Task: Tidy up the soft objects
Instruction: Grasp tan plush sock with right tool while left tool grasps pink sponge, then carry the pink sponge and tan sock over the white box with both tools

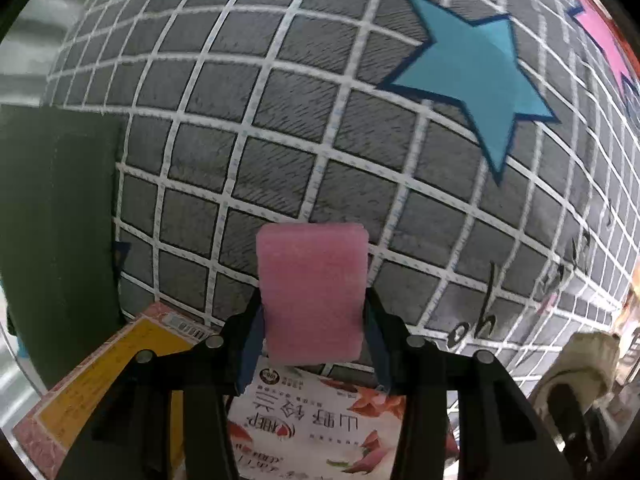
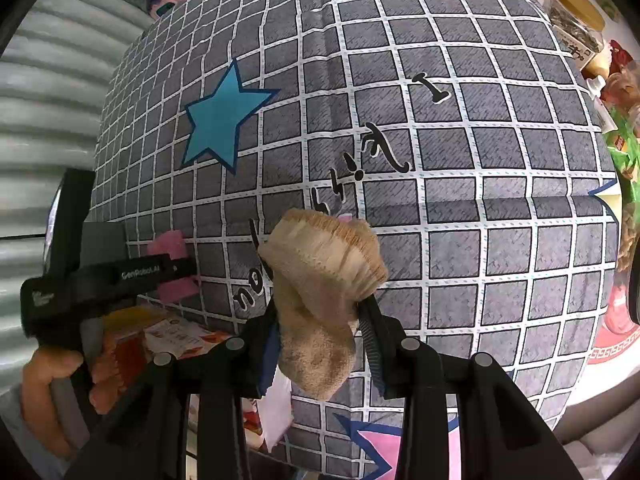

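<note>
My left gripper (image 1: 314, 312) is shut on a pink sponge (image 1: 312, 292), held above the grey grid-patterned cloth (image 1: 280, 120) with a blue star (image 1: 476, 76). My right gripper (image 2: 320, 320) is shut on a beige sock (image 2: 324, 292), which hangs bunched between the fingers above the same cloth (image 2: 440, 200). In the right wrist view the left gripper (image 2: 160, 270) with the pink sponge (image 2: 170, 248) shows at the left, held by a hand (image 2: 44, 384). In the left wrist view the sock (image 1: 580, 364) shows at the lower right.
A printed packet (image 1: 320, 428) and an orange-and-pink box (image 1: 100, 380) lie under my left gripper at the cloth's edge. A dark green object (image 1: 56, 220) stands at the left. A jar with a wooden lid (image 2: 576, 16), snack packets (image 2: 624, 120) and a red bowl (image 2: 616, 320) sit at the right.
</note>
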Demonstrator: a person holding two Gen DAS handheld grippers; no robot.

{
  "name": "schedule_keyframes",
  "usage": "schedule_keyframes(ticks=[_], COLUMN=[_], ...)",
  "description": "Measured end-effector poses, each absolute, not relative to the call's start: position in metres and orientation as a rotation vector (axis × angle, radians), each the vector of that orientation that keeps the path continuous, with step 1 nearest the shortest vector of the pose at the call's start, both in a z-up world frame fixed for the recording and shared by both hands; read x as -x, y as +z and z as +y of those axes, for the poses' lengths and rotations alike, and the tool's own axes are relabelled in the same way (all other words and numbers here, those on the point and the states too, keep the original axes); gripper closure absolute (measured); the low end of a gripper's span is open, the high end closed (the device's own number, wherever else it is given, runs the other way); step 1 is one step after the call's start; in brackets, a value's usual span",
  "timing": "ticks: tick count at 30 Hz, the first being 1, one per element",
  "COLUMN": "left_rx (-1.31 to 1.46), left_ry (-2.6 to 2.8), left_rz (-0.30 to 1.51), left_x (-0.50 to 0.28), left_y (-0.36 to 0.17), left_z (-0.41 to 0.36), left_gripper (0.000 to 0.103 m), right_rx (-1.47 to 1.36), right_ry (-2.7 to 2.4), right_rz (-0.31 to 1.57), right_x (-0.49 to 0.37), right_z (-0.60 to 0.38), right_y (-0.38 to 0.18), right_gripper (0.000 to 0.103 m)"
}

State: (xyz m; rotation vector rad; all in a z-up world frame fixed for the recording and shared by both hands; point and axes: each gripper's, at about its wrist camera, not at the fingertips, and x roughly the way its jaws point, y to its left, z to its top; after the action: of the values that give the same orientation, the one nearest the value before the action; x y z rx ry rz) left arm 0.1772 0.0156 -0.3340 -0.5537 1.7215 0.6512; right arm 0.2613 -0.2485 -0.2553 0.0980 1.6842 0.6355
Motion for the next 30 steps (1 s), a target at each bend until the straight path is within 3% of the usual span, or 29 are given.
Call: schedule_keyframes(ticks=[17,30], left_rx=[0.340,0.298], left_ry=[0.444,0.324], left_rz=[1.594,1.516], left_x=[-0.213,-0.154], left_y=[-0.251,-0.144], left_z=[-0.028,-0.053], left_gripper=[0.053,0.053], right_rx=[-0.096,-0.099], right_ry=[0.595,0.558], right_rz=[1.679,1.660], right_x=[-0.248,-0.212], right_z=[-0.260,-0.257], right_y=[-0.245,-0.227], right_gripper=[0.065,0.065])
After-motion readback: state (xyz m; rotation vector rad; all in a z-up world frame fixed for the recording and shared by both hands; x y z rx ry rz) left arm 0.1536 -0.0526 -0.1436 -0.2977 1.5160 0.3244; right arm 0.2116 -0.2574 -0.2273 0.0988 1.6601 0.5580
